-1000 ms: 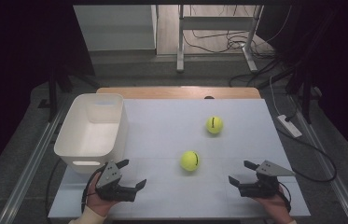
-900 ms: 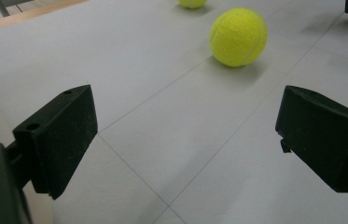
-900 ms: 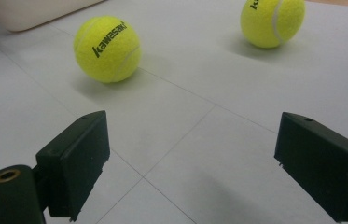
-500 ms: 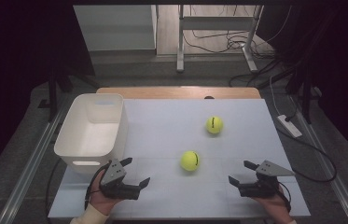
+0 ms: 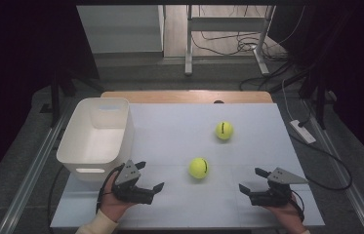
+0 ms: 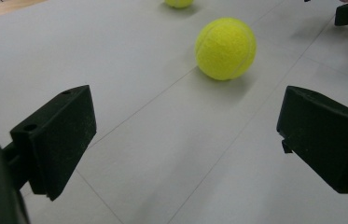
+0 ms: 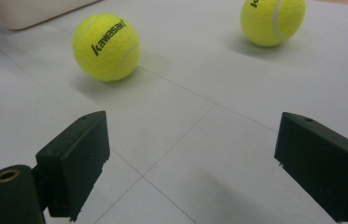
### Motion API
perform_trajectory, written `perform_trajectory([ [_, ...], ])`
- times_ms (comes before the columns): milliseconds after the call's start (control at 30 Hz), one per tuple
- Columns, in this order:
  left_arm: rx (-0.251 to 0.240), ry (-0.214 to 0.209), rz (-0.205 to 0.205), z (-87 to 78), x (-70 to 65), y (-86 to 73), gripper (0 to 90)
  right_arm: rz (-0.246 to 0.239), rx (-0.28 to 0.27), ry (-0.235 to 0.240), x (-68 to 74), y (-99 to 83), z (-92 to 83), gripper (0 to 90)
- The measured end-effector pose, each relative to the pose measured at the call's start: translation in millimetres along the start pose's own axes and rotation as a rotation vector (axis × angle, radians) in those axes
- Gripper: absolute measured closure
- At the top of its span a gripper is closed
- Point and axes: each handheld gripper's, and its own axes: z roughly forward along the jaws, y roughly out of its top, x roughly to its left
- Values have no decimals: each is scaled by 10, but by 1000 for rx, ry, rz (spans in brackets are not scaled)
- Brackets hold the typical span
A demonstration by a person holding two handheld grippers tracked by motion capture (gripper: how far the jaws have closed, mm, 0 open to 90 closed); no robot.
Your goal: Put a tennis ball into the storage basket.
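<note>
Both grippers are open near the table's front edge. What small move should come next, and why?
Probably ease the left gripper forward toward the near tennis ball. Its jaws stand wide open and empty, the ball lies just ahead of them, apart, and the white bin sits beside that hand.

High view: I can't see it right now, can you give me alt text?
Two yellow tennis balls lie on a pale table, the near ball midway between two hand-held claws and the far ball farther back on the right. The left claw and the right claw are both open and empty at the near edge. An empty white bin stands at the left.
</note>
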Motion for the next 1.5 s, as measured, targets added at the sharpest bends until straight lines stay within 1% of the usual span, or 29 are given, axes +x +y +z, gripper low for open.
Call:
perform_trajectory([
  [200, 1, -9, -1, 43, -6, 70, 55, 2, -2, 0, -3, -1, 4, 102],
  [367, 13, -22, 11, 109, -36, 157, 55, 1, 1, -2, -2, -2, 5, 102],
  [433, 17, -27, 27, 130, -74, 198, 54, 1, 1, -3, -2, -3, 5, 102],
  [667, 28, -42, 49, 195, -127, 275, 52, -3, 1, 0, 1, -4, 11, 102],
  [933, 36, -63, 43, 280, -132, 321, 53, -3, 6, -4, -2, -4, 18, 103],
  [1500, 55, -106, 59, 433, -177, 439, 50, -2, 11, -7, -2, -7, 23, 103],
])
